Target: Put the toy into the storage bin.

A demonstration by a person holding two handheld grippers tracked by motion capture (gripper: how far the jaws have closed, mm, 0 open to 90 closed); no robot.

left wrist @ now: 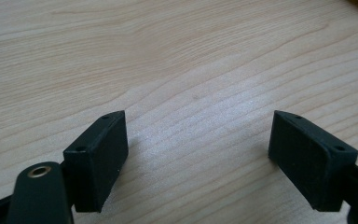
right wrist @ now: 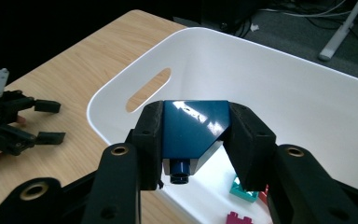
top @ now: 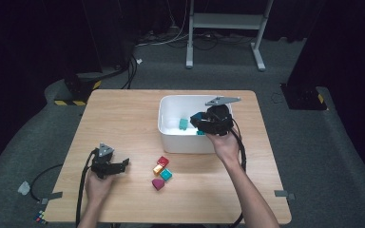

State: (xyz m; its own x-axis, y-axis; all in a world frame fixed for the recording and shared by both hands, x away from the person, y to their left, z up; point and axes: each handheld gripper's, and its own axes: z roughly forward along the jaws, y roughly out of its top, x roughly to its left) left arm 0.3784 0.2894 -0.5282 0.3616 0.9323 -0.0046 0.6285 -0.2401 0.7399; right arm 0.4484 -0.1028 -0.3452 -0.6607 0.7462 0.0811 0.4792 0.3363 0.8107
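My right gripper (right wrist: 196, 122) is shut on a dark blue block (right wrist: 193, 128) with a slanted face and a stud pointing down. It hangs over the near edge of a white bin (right wrist: 135, 79). From above, the right gripper (top: 198, 121) sits over the bin's (top: 171, 142) right half, where a teal block (top: 183, 123) lies inside. My left gripper (top: 123, 164) rests low at the table's left front. Its jaws (left wrist: 198, 140) stand open over bare wood with nothing between them.
Near the front of the table (top: 123, 114), below the bin, lie a red block (top: 163, 161), an orange block (top: 158, 168), a teal block (top: 166, 174) and a magenta block (top: 158, 184). The bin holds a teal piece (right wrist: 244, 191) and a magenta piece (right wrist: 235, 218).
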